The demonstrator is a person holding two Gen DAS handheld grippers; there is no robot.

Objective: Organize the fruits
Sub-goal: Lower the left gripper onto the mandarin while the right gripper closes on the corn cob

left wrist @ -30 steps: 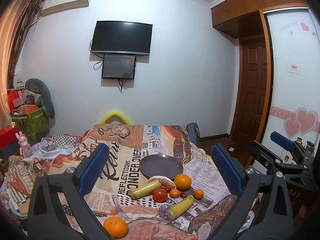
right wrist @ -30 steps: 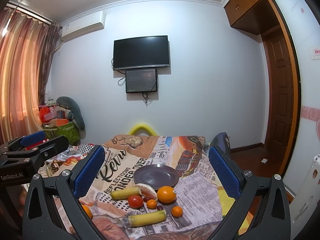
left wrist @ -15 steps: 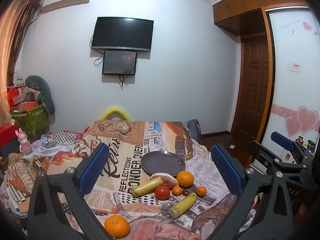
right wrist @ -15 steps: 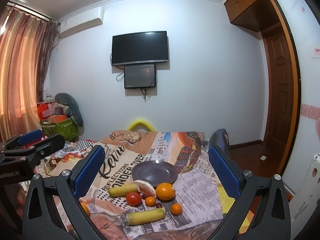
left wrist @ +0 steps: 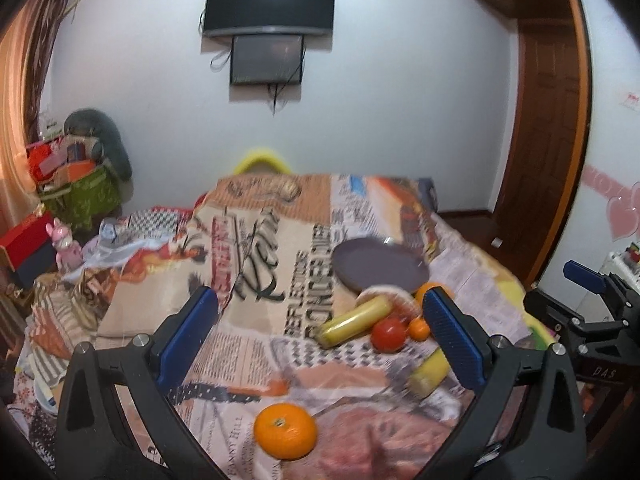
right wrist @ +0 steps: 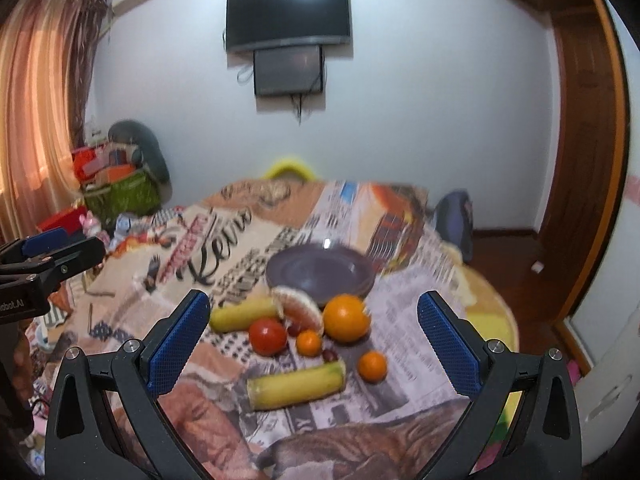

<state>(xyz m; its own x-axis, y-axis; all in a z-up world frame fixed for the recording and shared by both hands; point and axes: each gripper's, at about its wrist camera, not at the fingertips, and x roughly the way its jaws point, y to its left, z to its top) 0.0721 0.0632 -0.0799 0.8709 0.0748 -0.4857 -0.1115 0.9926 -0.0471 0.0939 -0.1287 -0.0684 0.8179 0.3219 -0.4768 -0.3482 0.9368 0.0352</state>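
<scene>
We see the fruit gathered on the newsprint-patterned tablecloth [right wrist: 224, 248] just in front of the round dark purple plate [right wrist: 316, 272], which holds nothing: a large round orange [right wrist: 346, 323] sits beside a peeled pink grapefruit wedge [right wrist: 298, 307] that touches the plate's near rim, with a red tomato [right wrist: 268, 336] and a small tangerine [right wrist: 309, 343] in front of them, a yellow banana piece [right wrist: 242, 313] to the left, a second cut yellow banana piece [right wrist: 296, 385] lying nearer us, and another small tangerine [right wrist: 372, 366] at its right end; two small dark red fruits between them are too small for us to identify. A separate round orange with a green stem dot [left wrist: 285, 430] lies alone, well apart from the cluster, close under our left gripper [left wrist: 320, 338]. That gripper's blue-padded fingers [left wrist: 187, 336] stand wide apart, holding nothing, above the cloth. Our right gripper [right wrist: 314, 346] is likewise spread wide and empty, framing the cluster between its fingers without touching any fruit. On the white wall beyond hangs a black flat television [right wrist: 288, 16] with a smaller dark screen [right wrist: 288, 72] beneath it
</scene>
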